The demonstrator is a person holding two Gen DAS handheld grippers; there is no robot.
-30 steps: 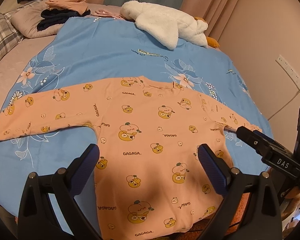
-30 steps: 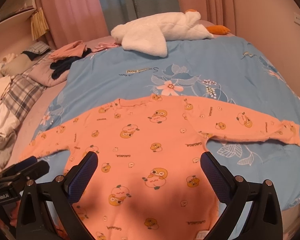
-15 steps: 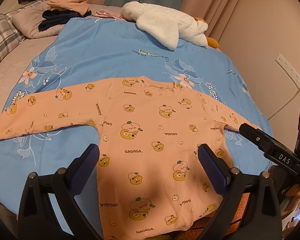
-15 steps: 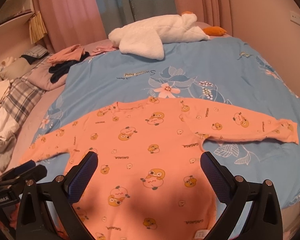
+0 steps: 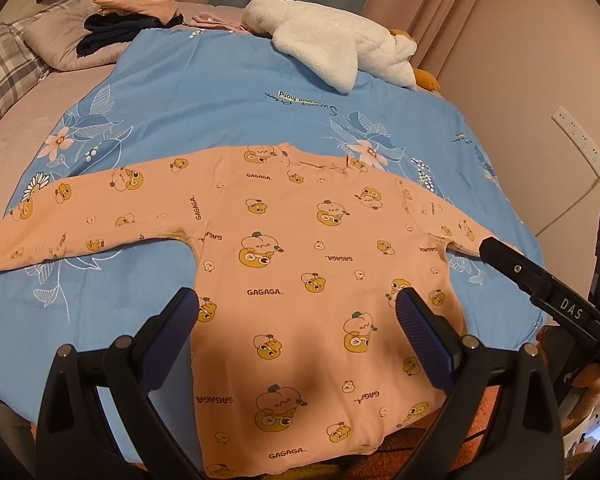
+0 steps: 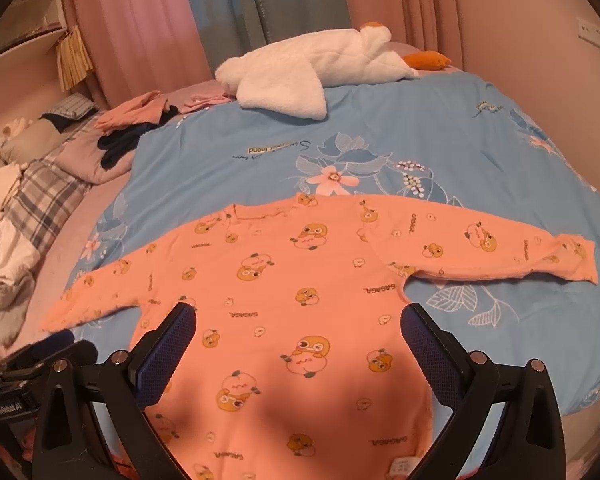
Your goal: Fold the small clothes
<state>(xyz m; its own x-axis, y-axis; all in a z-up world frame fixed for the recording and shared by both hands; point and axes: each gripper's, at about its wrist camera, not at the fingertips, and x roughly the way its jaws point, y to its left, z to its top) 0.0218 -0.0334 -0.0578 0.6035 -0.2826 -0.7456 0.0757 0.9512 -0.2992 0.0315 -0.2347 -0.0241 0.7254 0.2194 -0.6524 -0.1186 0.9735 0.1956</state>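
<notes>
A small orange long-sleeved shirt (image 5: 292, 264) with cartoon prints lies flat on the blue bed cover (image 5: 220, 104), both sleeves spread out, hem toward me. It also shows in the right wrist view (image 6: 300, 280). My left gripper (image 5: 296, 320) is open and empty, hovering above the shirt's lower body. My right gripper (image 6: 298, 340) is open and empty, above the lower body too. The right gripper's body shows at the right edge of the left wrist view (image 5: 548, 296), by the shirt's right sleeve cuff.
A white plush goose (image 5: 332, 48) lies at the far end of the bed, also in the right wrist view (image 6: 312, 76). Piled clothes (image 5: 132, 12) and pillows (image 6: 40, 184) sit at the far left. A wall with a socket strip (image 5: 580, 144) is on the right.
Both grippers have drawn back and up slightly, so the shirt sits a little farther away in both views. The shirt itself has not moved.
</notes>
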